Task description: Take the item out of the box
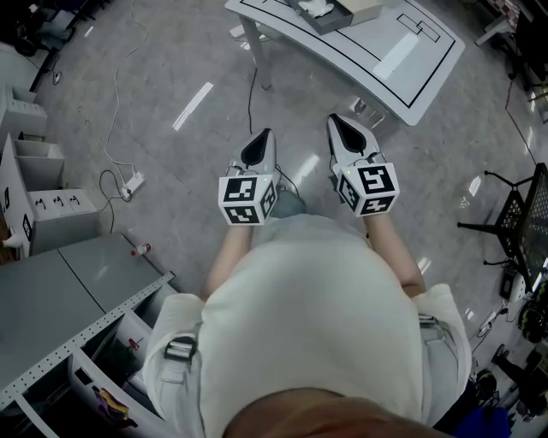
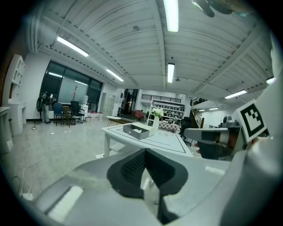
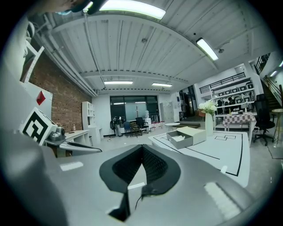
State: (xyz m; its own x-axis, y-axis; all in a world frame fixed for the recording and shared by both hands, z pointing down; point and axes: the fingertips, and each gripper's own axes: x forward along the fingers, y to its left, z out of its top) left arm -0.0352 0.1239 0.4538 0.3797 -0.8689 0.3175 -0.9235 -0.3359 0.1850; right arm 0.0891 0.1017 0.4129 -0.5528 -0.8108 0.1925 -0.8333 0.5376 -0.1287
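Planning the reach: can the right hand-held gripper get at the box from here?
Probably not yet. The right hand-held gripper, jaws together, is over the floor short of the table bearing the box. Nothing seems to block the way.

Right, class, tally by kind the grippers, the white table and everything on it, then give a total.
grippers: 2, left gripper and right gripper
white table: 1
open box: 1
item in the box: 1
vase of flowers: 1
total: 6
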